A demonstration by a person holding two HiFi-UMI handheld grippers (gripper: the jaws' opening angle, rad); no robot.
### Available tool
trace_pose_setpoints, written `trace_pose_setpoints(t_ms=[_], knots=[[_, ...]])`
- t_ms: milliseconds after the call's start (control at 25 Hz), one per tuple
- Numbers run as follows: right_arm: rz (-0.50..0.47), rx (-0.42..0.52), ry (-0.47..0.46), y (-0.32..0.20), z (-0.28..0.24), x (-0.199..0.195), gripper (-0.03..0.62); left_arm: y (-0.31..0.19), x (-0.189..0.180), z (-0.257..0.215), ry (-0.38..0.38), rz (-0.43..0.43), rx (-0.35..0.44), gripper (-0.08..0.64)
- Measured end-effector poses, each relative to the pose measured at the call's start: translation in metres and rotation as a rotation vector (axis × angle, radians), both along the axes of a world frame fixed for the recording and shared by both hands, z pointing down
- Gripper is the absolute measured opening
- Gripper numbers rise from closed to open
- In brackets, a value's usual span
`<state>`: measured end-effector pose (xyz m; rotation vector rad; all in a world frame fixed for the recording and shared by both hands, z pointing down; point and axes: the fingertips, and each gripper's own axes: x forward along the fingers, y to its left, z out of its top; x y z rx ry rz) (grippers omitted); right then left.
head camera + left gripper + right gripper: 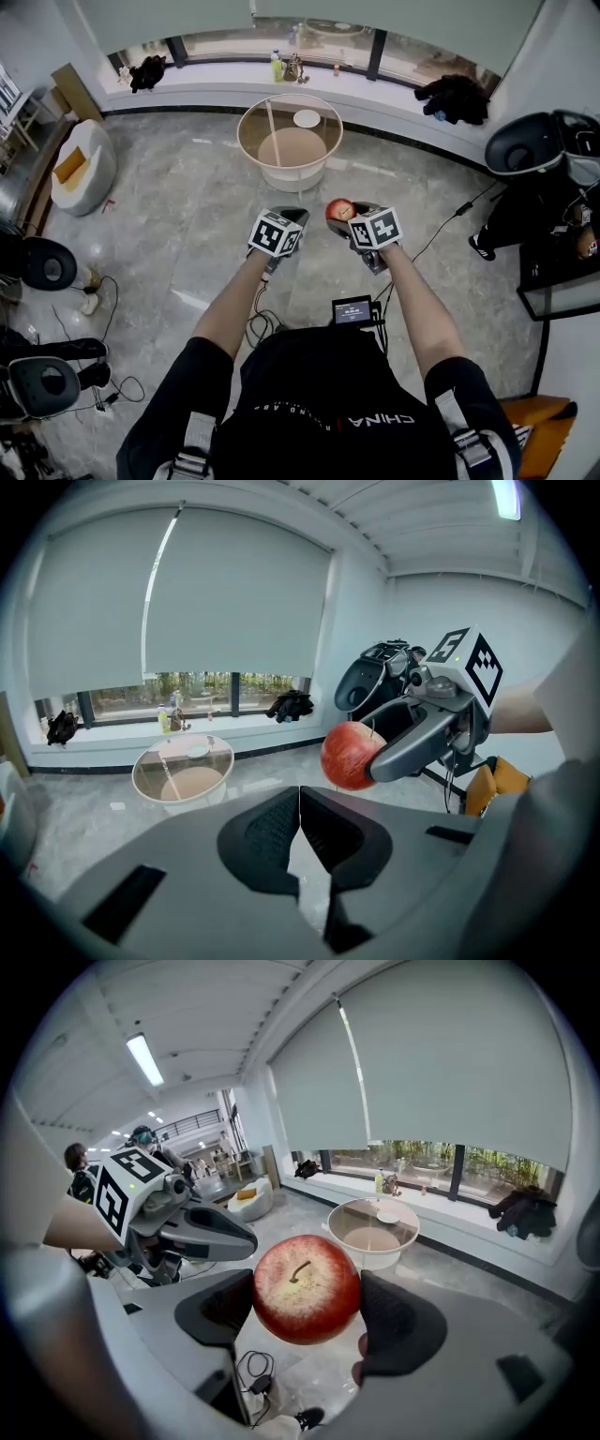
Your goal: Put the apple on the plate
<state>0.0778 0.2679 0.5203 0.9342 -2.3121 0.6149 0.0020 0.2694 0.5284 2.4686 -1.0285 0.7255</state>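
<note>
The floor lies open from me to the round glass table ahead. Its top has free room all round the small white plate. Cables lie low near my feet. My left gripper crowds the right gripper, close beside it.

Pretty even daylight overall, coming in through the low window strip under the drawn blinds; a ceiling light is on too; the glossy floor shows soft glare streaks; shadows are faint; both gripper views bend hard at the edges, with black corners; nothing looks motion-blurred.
</note>
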Motion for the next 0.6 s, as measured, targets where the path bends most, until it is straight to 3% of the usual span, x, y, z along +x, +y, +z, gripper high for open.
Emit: trace_pose_setpoints(t_ms=[600], knots=[[-0.008,0.012,0.009,-0.016,0.003,0.029,0.353,-0.014,0.016,0.012,-0.026,-0.037,0.003,0.018]])
